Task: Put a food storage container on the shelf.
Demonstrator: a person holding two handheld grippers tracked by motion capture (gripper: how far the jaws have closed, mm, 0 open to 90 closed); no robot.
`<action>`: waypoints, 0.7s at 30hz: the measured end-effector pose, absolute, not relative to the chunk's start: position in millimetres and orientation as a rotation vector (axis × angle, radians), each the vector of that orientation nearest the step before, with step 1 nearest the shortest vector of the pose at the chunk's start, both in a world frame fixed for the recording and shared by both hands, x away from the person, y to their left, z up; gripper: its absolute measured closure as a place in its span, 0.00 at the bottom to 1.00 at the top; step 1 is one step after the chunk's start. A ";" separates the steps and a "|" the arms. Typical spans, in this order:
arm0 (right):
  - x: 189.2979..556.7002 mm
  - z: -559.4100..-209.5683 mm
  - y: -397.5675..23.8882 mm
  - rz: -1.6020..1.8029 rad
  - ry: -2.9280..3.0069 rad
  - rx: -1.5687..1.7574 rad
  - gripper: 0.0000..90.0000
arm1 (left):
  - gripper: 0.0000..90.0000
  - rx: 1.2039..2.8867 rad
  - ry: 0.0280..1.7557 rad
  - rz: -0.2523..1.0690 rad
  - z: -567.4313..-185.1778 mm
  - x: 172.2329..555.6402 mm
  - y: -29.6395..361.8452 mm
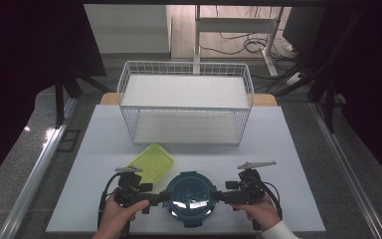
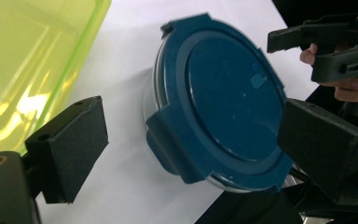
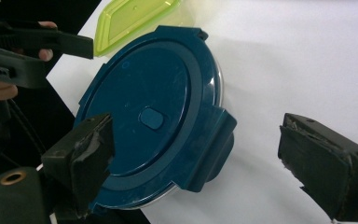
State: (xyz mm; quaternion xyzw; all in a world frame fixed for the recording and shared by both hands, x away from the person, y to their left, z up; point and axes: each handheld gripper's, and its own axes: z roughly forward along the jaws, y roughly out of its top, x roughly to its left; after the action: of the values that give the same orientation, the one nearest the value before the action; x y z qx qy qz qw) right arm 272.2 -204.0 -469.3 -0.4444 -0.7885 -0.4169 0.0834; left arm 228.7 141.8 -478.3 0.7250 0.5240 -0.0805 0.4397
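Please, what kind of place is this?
Probably a lab or office set up for recording: a white table surrounded by dark curtains, with loose floor cables behind a wire basket.

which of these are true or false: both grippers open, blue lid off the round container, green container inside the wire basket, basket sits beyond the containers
Both grippers are open: true; the left gripper and the right gripper each stand with jaws wide beside the round container.
The blue lid is off: false; it sits on the container.
The green container is inside the wire basket: false; it lies on the table in front of it.
The basket sits beyond both containers: true.
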 end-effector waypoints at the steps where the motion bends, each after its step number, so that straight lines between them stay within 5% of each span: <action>1: 272.1 -470.9 -203.3 -1.238 -2.347 -1.330 0.12 | 0.09 1.798 1.305 -0.208 -479.8 228.2 141.5; 21: 270.7 -484.5 -195.1 -1.177 -2.342 -1.325 0.11 | 0.10 1.808 1.317 -0.228 -494.0 225.4 127.8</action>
State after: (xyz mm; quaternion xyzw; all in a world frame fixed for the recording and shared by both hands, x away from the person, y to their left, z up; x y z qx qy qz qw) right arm 270.7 -195.1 -484.5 -0.4487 -0.7932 -0.3988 0.1024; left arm 225.4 127.8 -494.0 0.7252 0.5284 -0.0916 0.4318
